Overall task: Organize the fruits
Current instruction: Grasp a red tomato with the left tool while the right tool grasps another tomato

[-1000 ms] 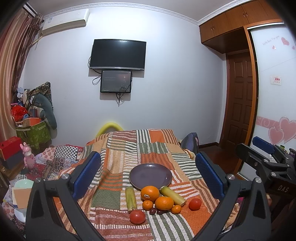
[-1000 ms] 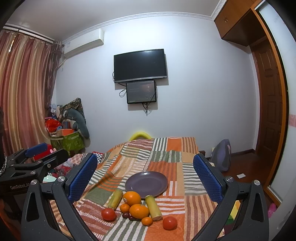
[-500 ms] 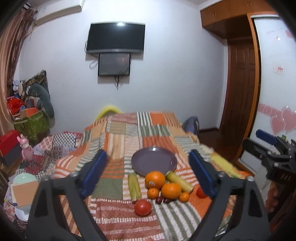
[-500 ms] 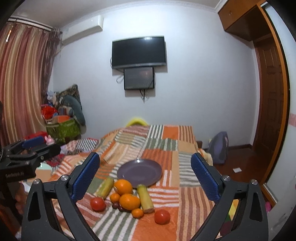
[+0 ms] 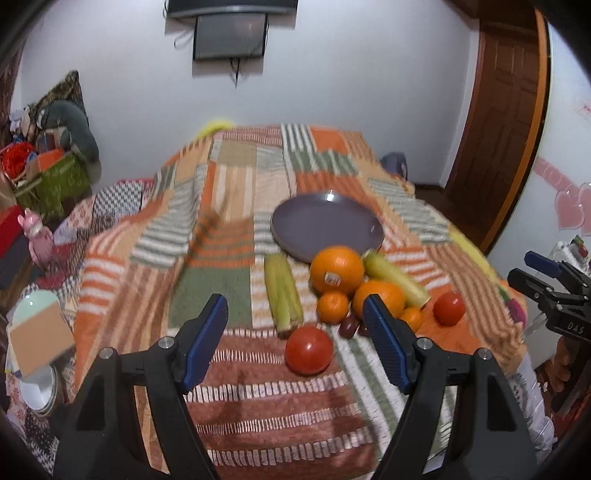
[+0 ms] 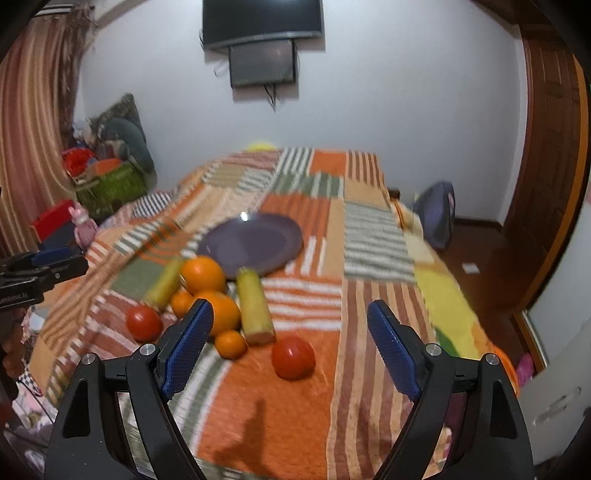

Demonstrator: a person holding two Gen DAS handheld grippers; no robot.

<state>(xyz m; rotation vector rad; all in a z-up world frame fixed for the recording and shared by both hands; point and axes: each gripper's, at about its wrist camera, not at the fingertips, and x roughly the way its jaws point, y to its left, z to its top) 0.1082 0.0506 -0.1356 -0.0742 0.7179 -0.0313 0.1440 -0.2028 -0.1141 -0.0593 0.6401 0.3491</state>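
A purple plate [image 5: 327, 227] [image 6: 255, 243] lies empty on a patchwork bedspread. In front of it lie a big orange [image 5: 337, 270] [image 6: 203, 275], smaller oranges [image 5: 378, 299], two corn cobs [image 5: 282, 291] [image 6: 254, 306], dark grapes [image 5: 349, 326] and two tomatoes [image 5: 309, 350] [image 6: 293, 357]. My left gripper [image 5: 295, 321] is open above the near tomato. My right gripper [image 6: 290, 325] is open above the right tomato. Both are empty.
The bedspread [image 5: 229, 206] covers the bed. Boxes, bags and a pink toy [image 5: 35, 236] crowd the floor at left. A wooden door [image 5: 495, 122] and a blue backpack [image 6: 437, 218] are at right. A television [image 6: 262, 18] hangs on the far wall.
Both grippers have moved forward and down toward the fruit, which now looks much larger. Both stay open and empty. No fruit has moved.
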